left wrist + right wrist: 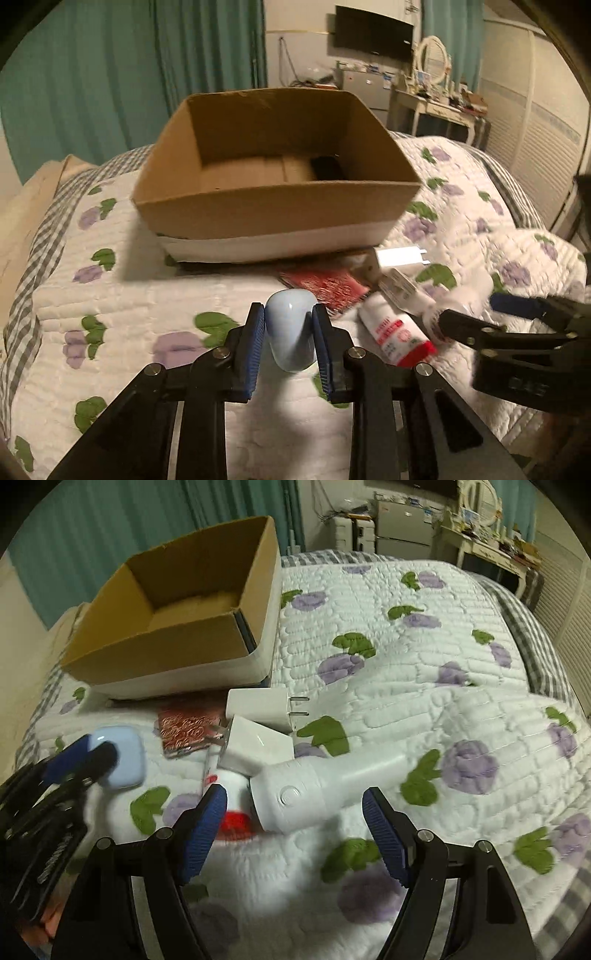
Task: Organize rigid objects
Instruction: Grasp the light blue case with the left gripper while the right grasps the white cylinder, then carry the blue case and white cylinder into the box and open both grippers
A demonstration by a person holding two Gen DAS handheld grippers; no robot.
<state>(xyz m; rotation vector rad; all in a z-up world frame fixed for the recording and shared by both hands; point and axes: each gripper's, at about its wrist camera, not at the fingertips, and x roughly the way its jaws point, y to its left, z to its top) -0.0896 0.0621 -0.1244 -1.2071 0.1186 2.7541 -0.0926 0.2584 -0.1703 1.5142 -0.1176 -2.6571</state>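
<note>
Item 1, left gripper point(289, 334): jaws drawn in on a pale blue rounded case point(291, 328), which is pinched between the two blue pads and carried clear of the quilt point(110, 295). In the right wrist view the same case point(118, 757) is seen at the far left, held above the quilt's near left part.

Item 2, cardboard box point(273, 206): open-topped, set on the quilt toward its far left side, beyond the held case. A dark object is visible in its far right inner corner; what it is cannot be told.

Item 3, red patterned packet point(188, 731): flat on the quilt just in front of the box.

Item 4, two white plug adapters point(260, 709): one lying beside the box's near right corner, prongs pointing right; the second point(255, 747) resting partly against it, nearer the camera.

Item 5, white tube with red cap point(231, 801): lying below the adapters, its cap end beside the right gripper's left pad.

Item 6, white bottle-shaped appliance point(314, 790): lying on its side near the quilt's middle, round button uppermost.

Item 7, right gripper point(295, 806): jaws standing wide apart, nothing grasped; the wide end of the appliance lies between the fingertips, with the pads not touching it.
</note>
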